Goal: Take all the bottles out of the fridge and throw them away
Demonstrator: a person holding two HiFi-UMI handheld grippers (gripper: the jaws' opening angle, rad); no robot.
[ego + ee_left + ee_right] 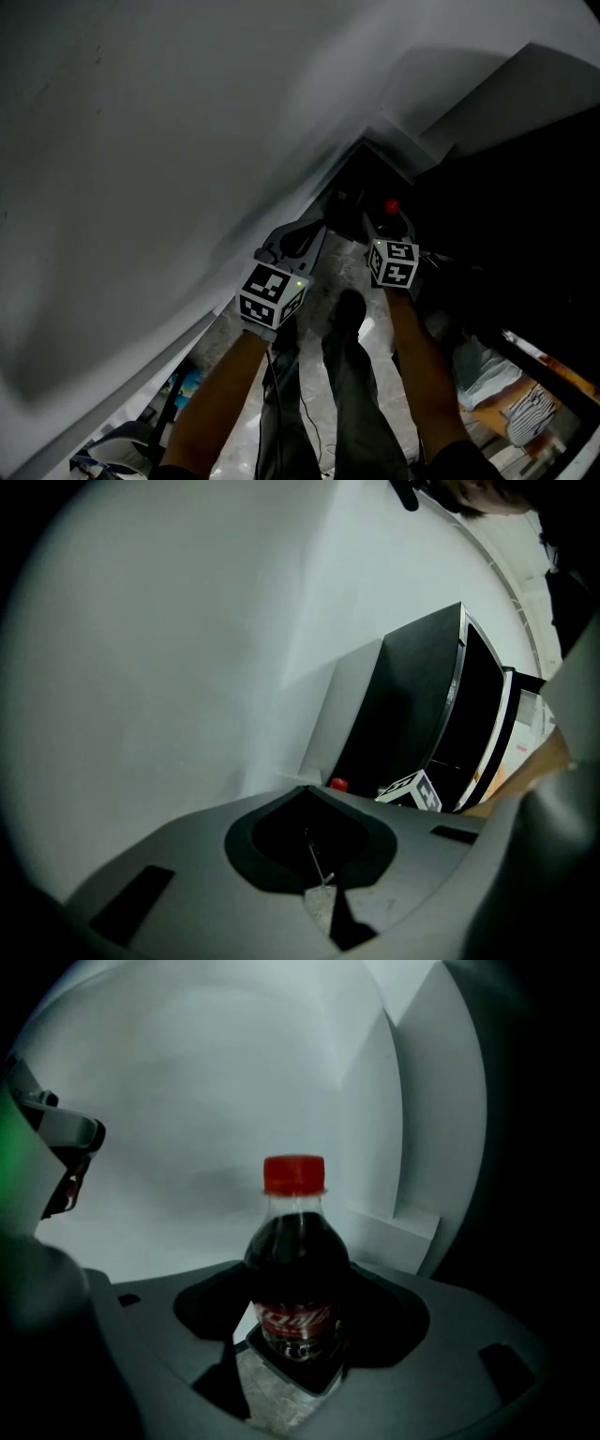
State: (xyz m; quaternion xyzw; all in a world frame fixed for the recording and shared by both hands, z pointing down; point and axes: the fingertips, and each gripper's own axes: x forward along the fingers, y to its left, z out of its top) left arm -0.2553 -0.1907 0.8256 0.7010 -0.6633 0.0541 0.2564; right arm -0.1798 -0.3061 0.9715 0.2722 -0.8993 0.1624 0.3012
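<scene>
Bottle of dark cola, clear plastic with a red cap point(295, 1269), stands upright in the right gripper point(292, 1358), whose jaws are clamped on its labelled lower body. In the head view its cap shows at one o'clock from the left gripper point(298, 242), whose jaws are pressed together on nothing. The step in hand looks like carrying this bottle off to be thrown away (one at least is out of the fridge). Next comes finding a bin, and no view shows one. A tall black glossy cabinet point(422, 714) at two o'clock in the left gripper view may be the fridge; I cannot tell. Head view's right side is too dark to read
</scene>
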